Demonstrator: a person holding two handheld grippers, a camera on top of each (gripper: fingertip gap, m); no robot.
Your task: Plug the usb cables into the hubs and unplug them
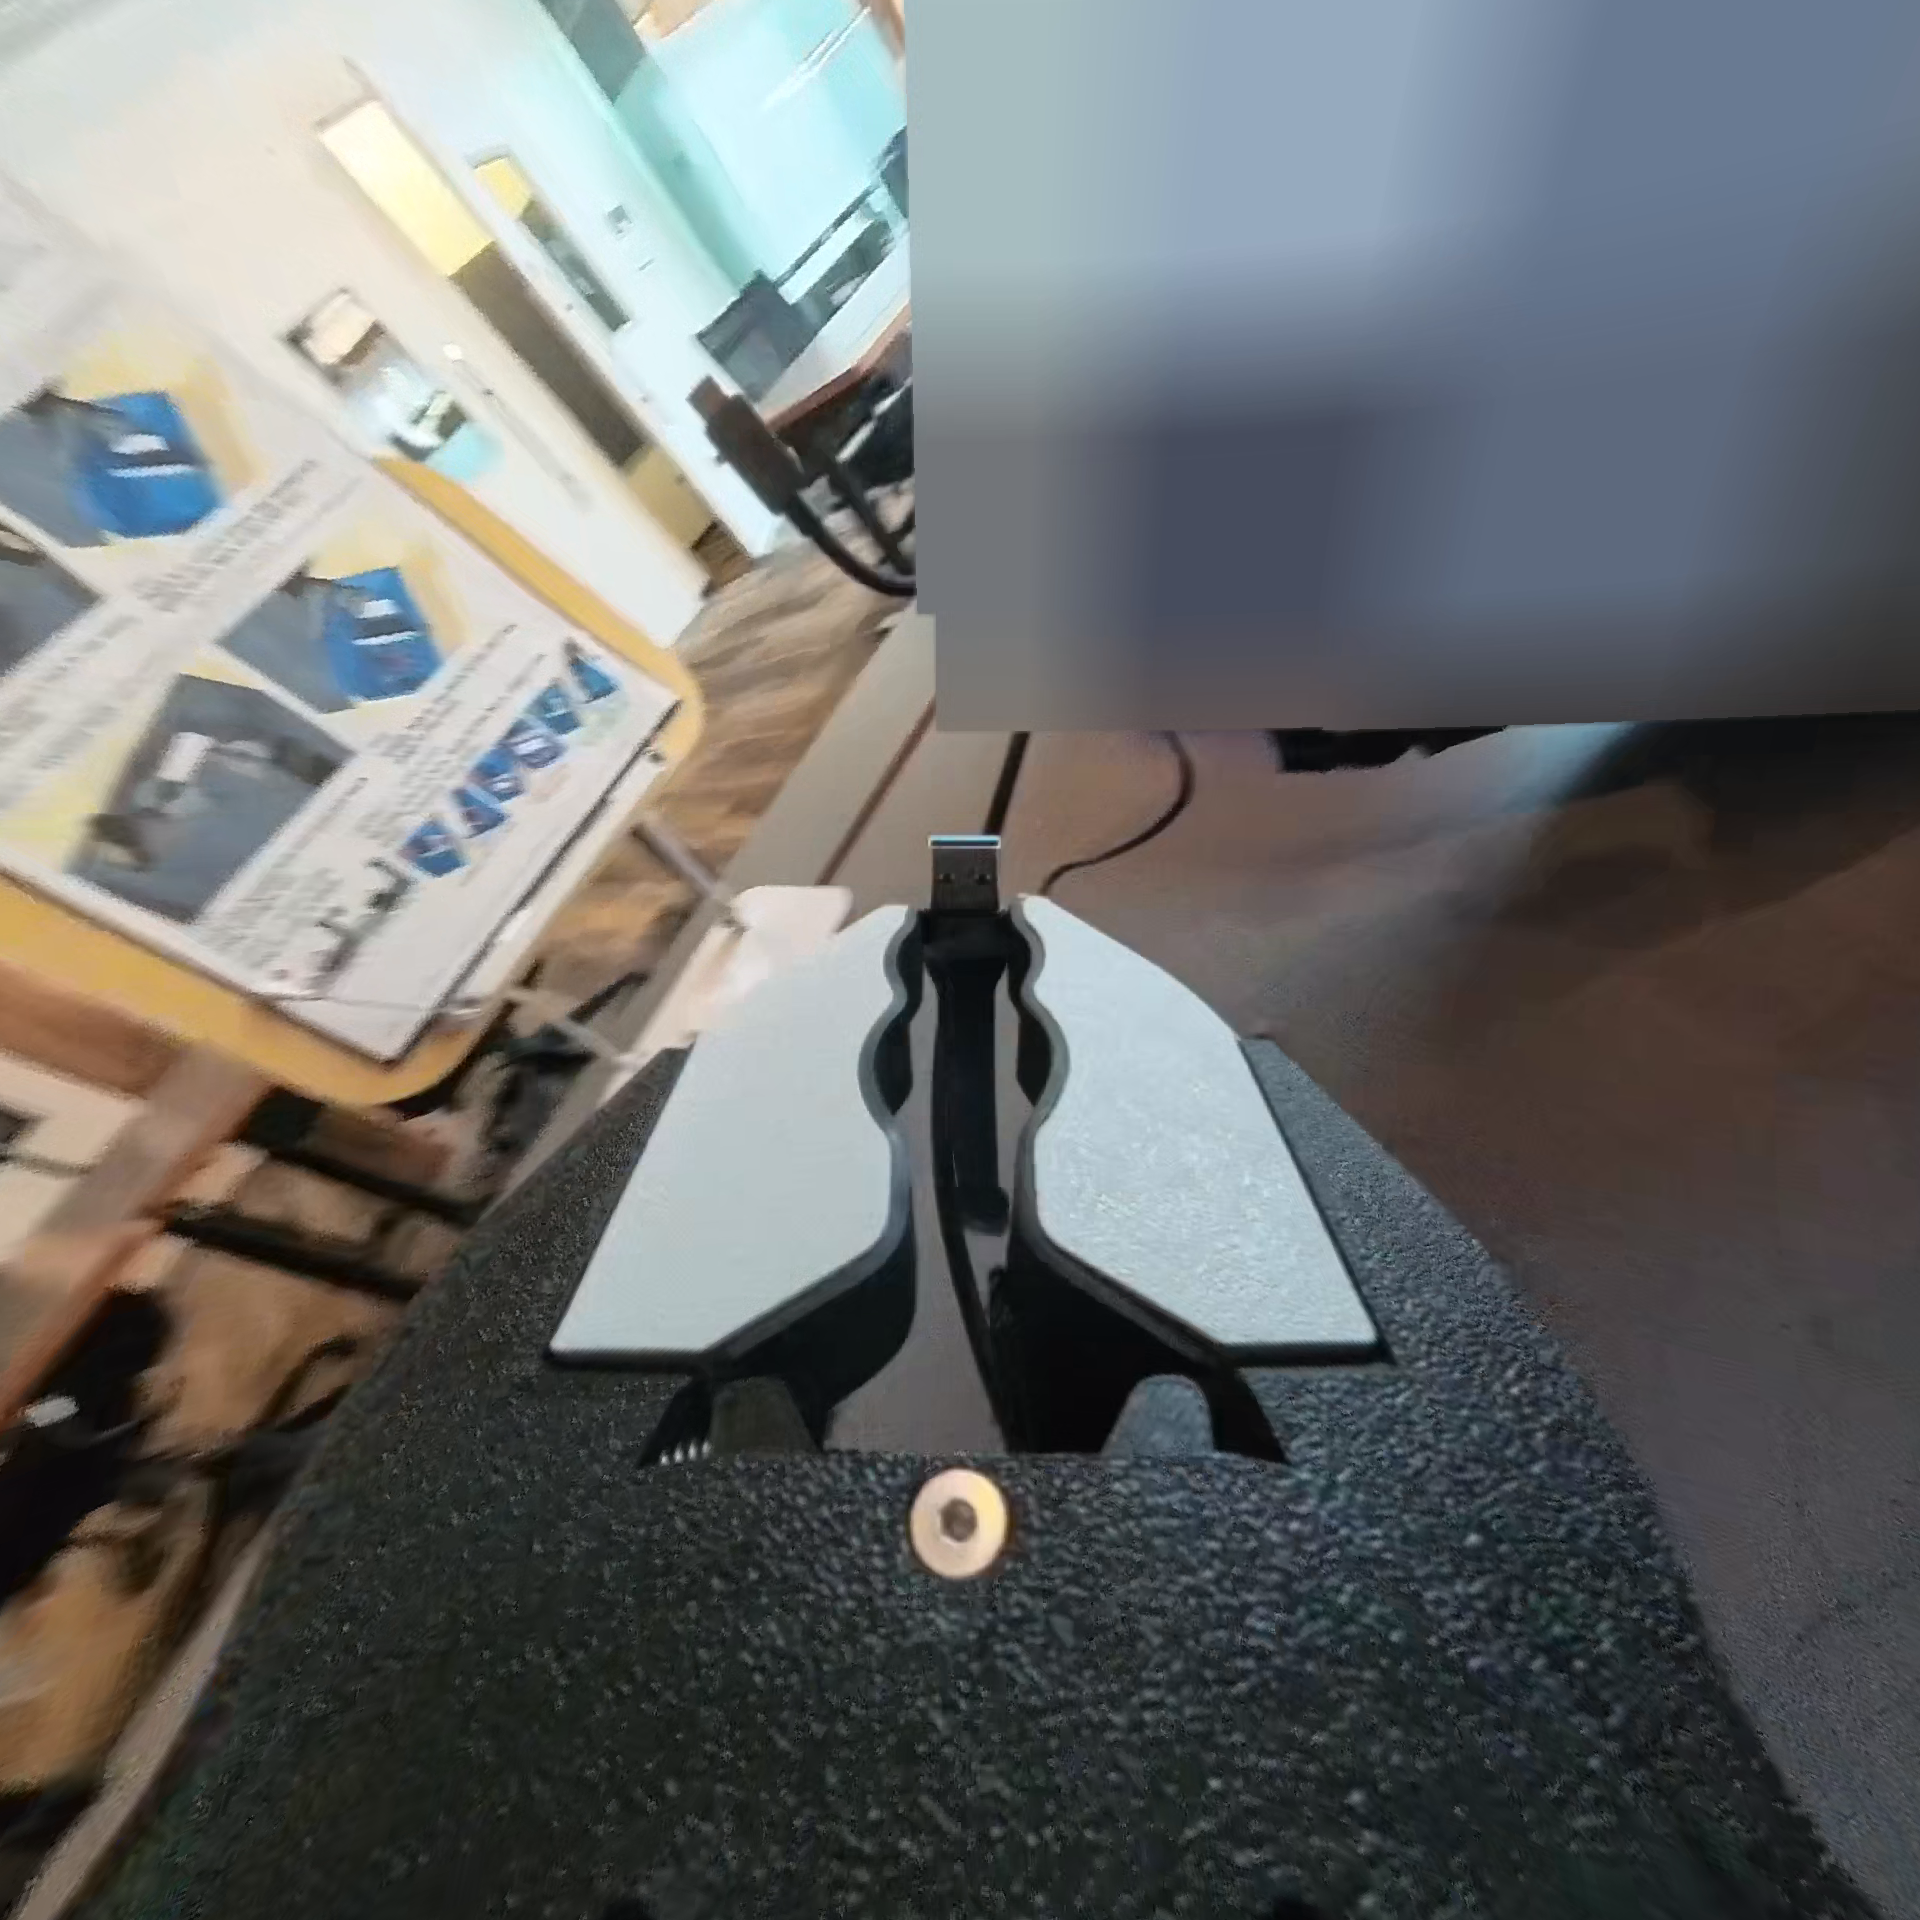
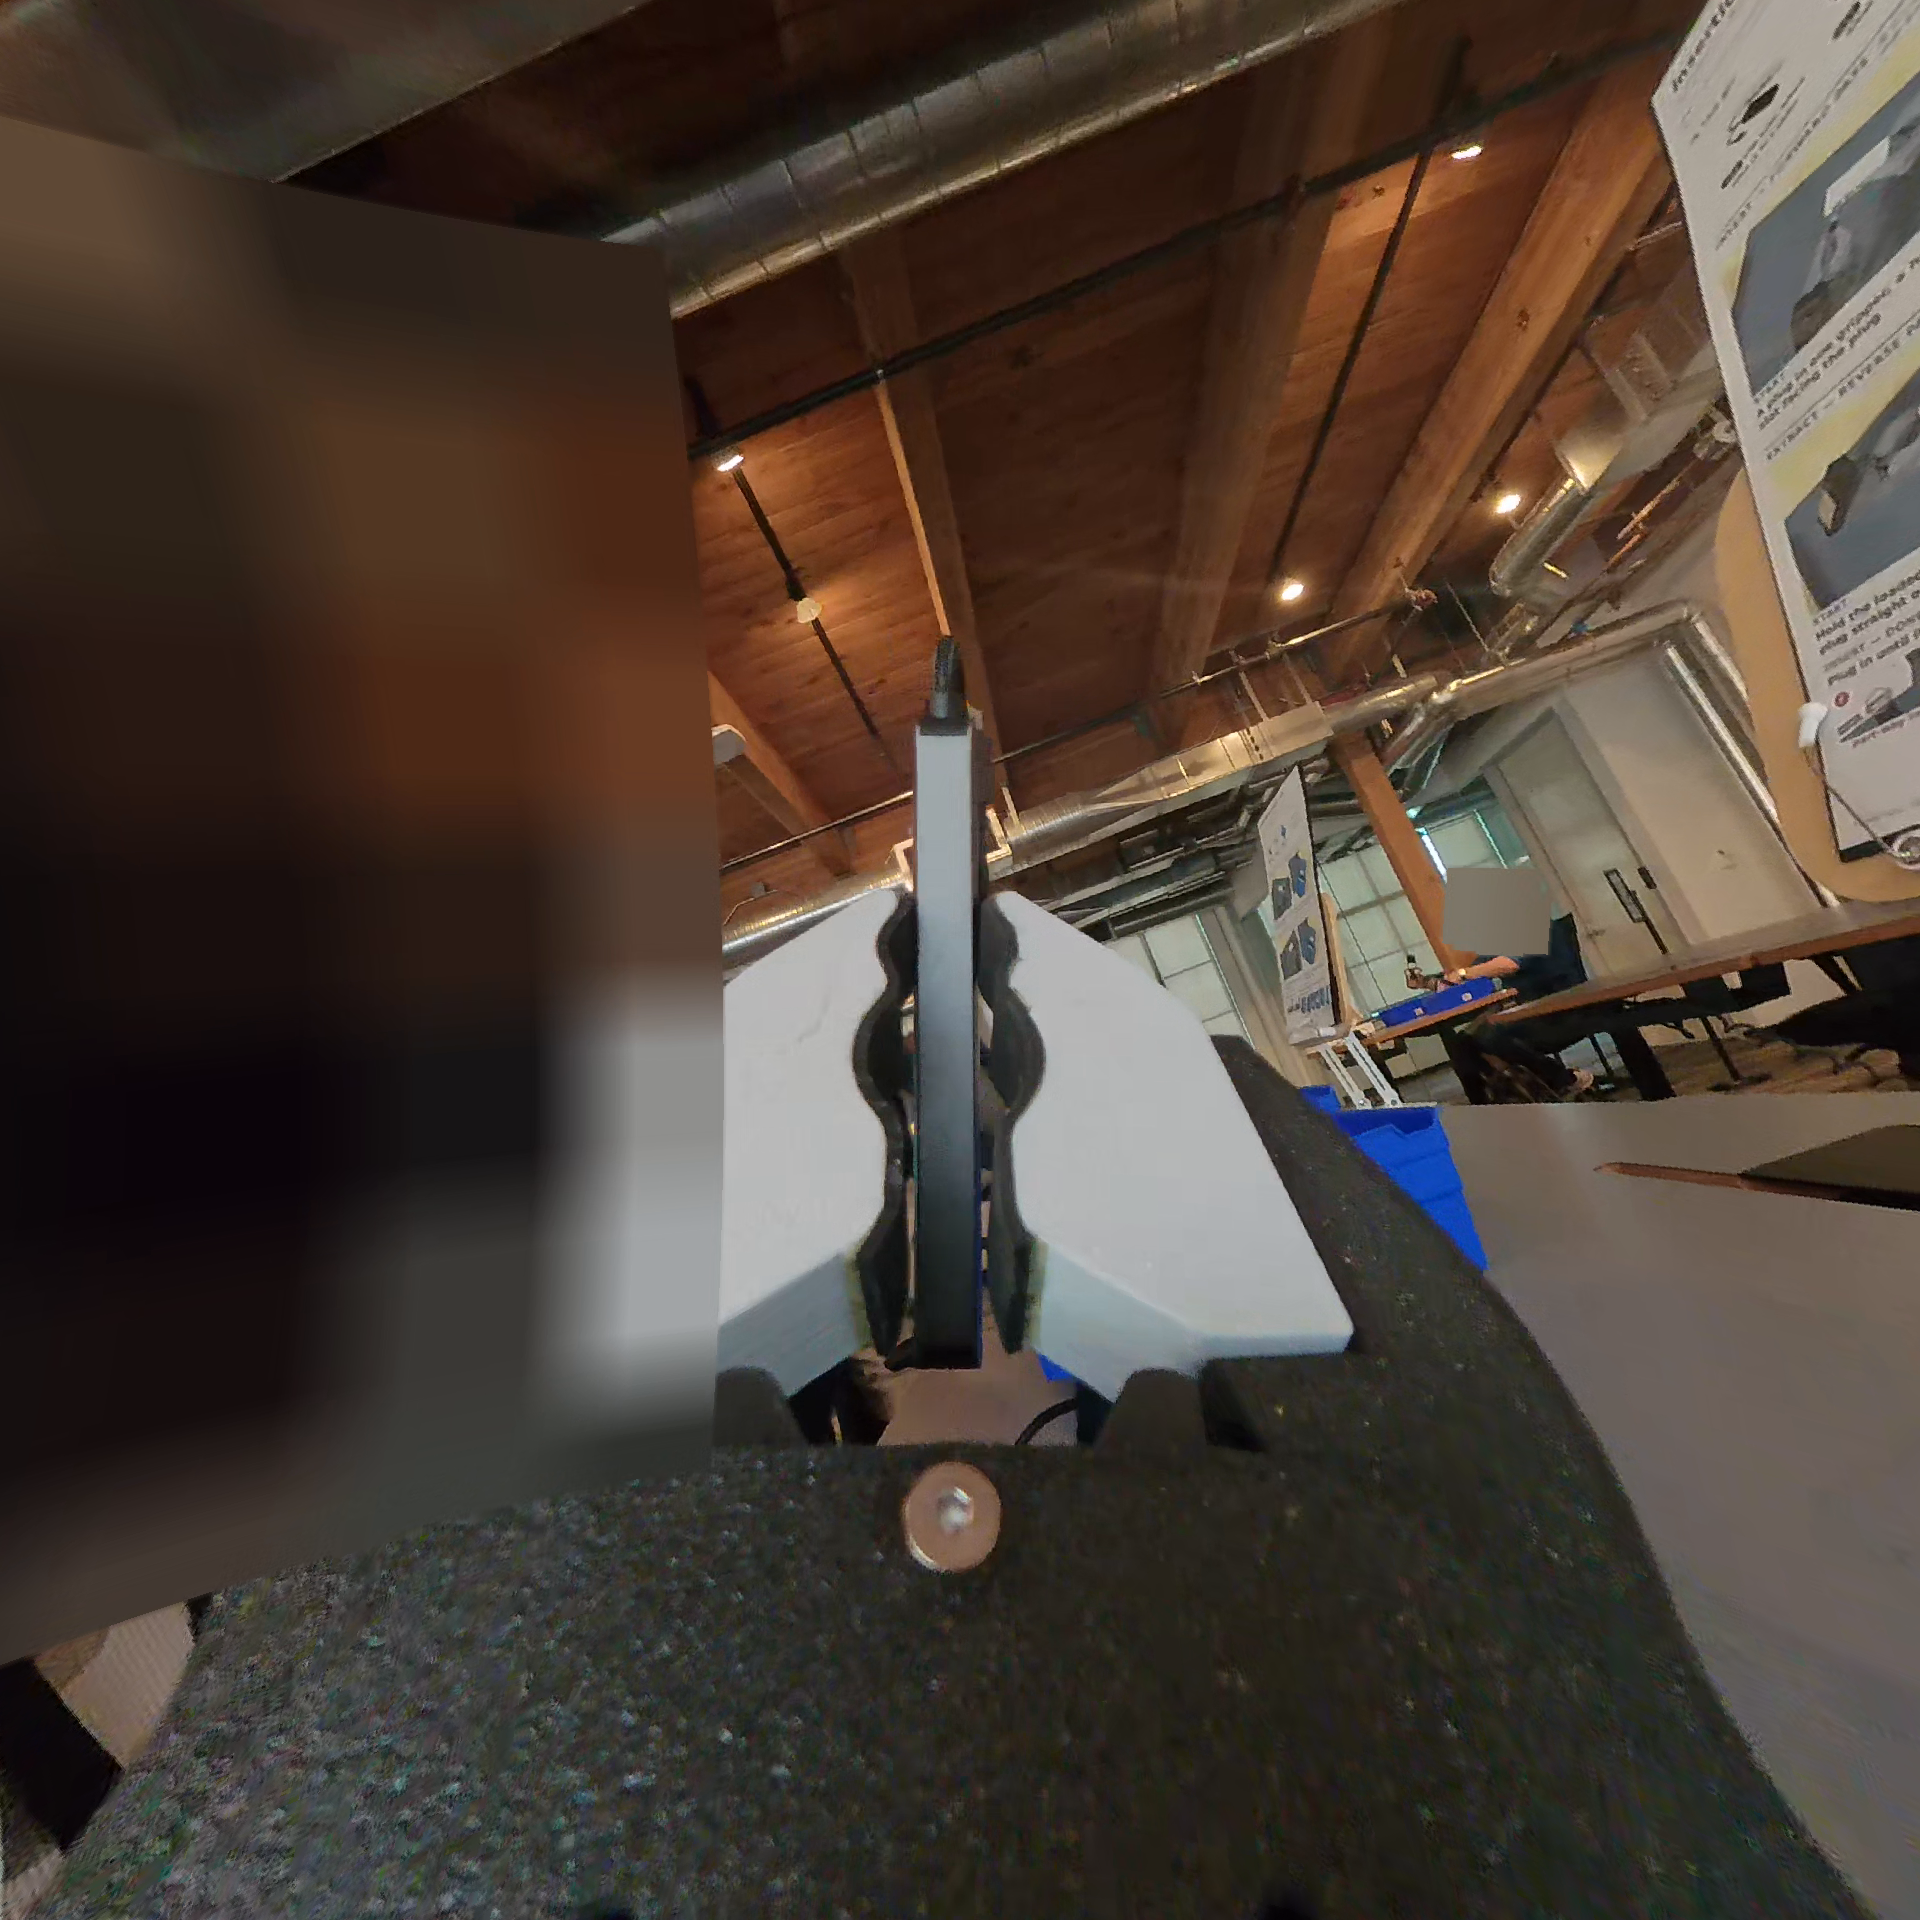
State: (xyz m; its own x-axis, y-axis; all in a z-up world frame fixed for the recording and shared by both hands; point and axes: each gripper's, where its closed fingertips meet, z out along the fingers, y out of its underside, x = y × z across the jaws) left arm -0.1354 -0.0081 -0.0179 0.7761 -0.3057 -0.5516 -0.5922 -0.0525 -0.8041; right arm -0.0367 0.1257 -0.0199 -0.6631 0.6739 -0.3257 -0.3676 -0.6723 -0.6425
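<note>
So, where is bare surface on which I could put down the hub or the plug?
In the right wrist view, the grey tabletop is bare right of the right hand-held gripper, between the blue plastic bin and a flat dark sheet. In the left wrist view, brown tabletop lies bare right of a thin black cable.

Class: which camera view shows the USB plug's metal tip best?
The left wrist view. The USB plug juts out past the closed left gripper, its metal shell facing the camera. The right wrist view shows no plug tip, only the slim hub clamped edge-on in the right gripper.
</note>
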